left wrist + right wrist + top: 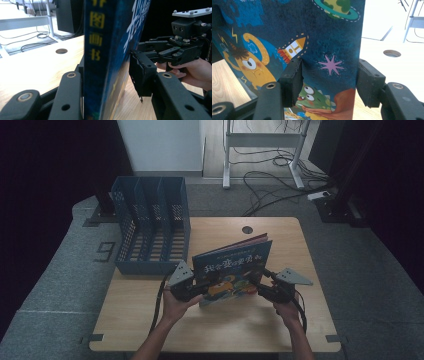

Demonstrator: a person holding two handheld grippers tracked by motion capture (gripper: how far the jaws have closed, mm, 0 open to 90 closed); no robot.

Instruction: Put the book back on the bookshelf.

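Blue picture book (235,270), one only, stands clamped between two tongs, left tongs (200,287) and right tongs (261,287), beside one blue rack (150,225).

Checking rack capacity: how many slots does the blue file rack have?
3. The blue file rack sits at the table's back-left corner; its slots run side by side, left, middle and right. All look empty, though their walls hide parts.

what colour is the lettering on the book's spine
Yellow, on a dark blue spine of the book; the left gripper view shows it best.
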